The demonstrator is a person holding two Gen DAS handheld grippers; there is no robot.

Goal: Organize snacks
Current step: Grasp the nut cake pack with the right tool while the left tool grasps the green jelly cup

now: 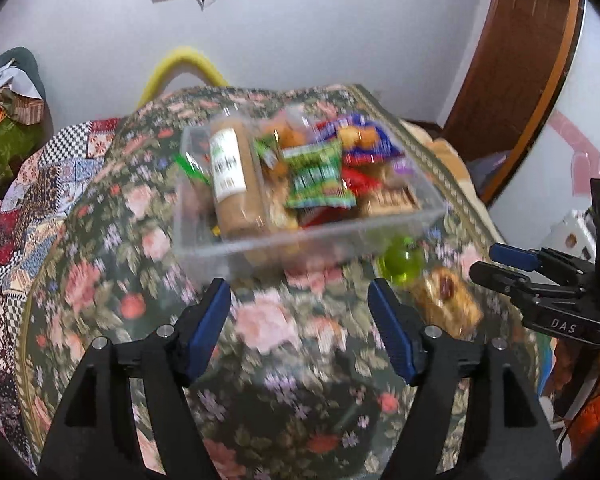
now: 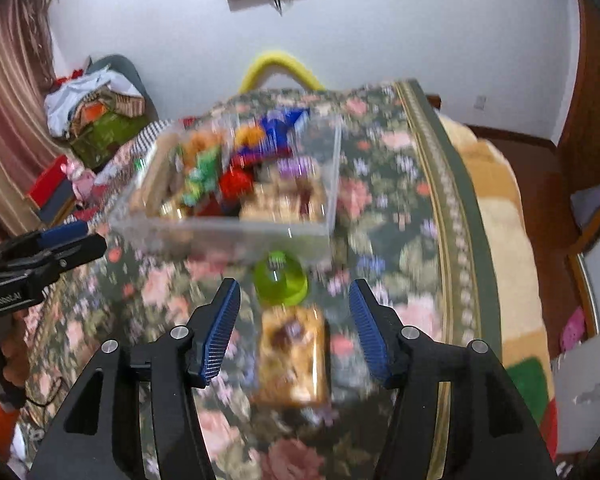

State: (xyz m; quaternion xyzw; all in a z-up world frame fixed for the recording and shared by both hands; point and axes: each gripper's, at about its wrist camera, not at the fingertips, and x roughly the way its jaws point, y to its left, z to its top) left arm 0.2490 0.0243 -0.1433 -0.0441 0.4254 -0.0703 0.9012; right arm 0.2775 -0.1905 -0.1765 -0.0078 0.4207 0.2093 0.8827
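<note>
Pink-rose floral dark-green tablecloth (image 2: 384, 216), clear container (image 1: 300, 236), lime-green jelly cup (image 2: 280, 282), golden-brown pastry packet (image 2: 294, 356).

"DAS" on right tongs (image 1: 500, 264); "GenRobot.AI" on left tongs (image 2: 70, 240).

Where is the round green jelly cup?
The round green jelly cup sits on the flowery tablecloth, just in front of the clear plastic snack box and behind the wrapped golden pastry.

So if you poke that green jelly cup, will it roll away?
Probably a little: the jelly cup looks rounded and smooth, so it might roll or slip. The soft tablecloth and the box right behind should stop it.
</note>
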